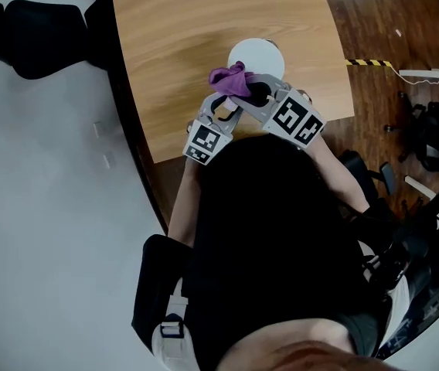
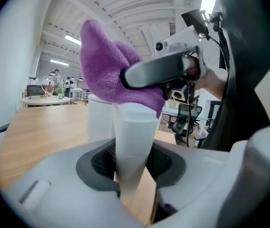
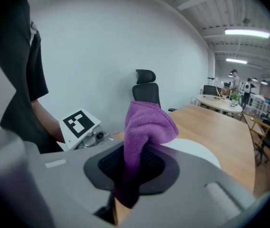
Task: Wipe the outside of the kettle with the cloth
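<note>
A white kettle (image 1: 256, 57) stands near the front edge of the wooden table (image 1: 181, 37). My left gripper (image 1: 226, 108) is shut on the kettle's white handle (image 2: 133, 141), which rises between its jaws, with the kettle's body (image 2: 99, 120) just behind. My right gripper (image 1: 255, 93) is shut on a purple cloth (image 1: 231, 79) and holds it over the handle side of the kettle. In the right gripper view the cloth (image 3: 142, 127) sticks up from the jaws, with the kettle's white top (image 3: 194, 152) right behind it. Whether the cloth touches the kettle cannot be told.
The table's curved left edge (image 1: 131, 107) borders a pale floor. A black office chair (image 3: 146, 90) stands beyond it. More chairs and cables (image 1: 428, 137) lie on the dark wood floor to the right. The far tabletop (image 1: 204, 6) is bare wood.
</note>
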